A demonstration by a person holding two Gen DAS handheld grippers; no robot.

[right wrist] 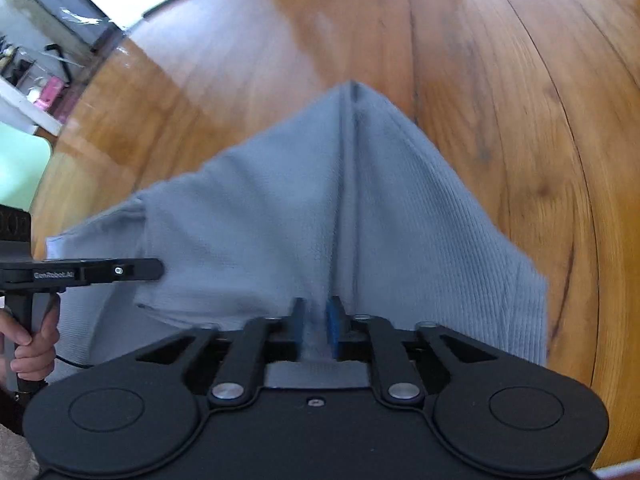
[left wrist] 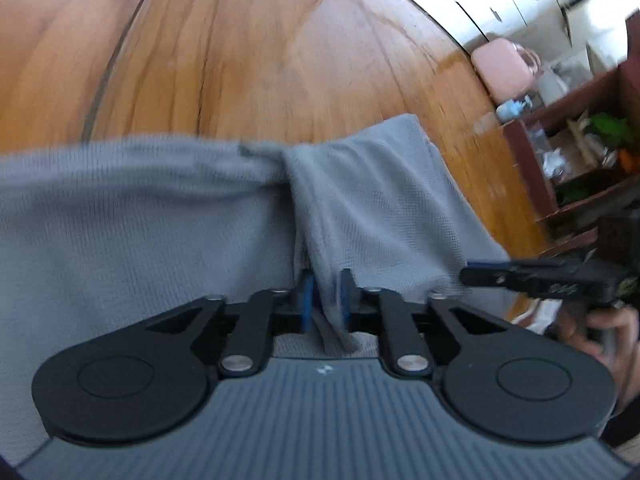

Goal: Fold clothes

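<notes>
A grey knit garment (left wrist: 140, 216) hangs over the wooden table (left wrist: 240, 48), held up by both grippers. My left gripper (left wrist: 326, 284) is shut on a bunched edge of the cloth between its blue pads. My right gripper (right wrist: 318, 312) is shut on another edge of the same garment (right wrist: 420, 220), which drapes away from it in a peak. The right gripper also shows at the right edge of the left wrist view (left wrist: 472, 276). The left gripper shows at the left edge of the right wrist view (right wrist: 156, 270).
A dark wood shelf (left wrist: 580, 160) with clutter stands beyond the table's right edge, with a pink bag (left wrist: 504, 68) near it. A green surface (right wrist: 20, 164) and a white counter (right wrist: 24, 108) lie past the table's left edge.
</notes>
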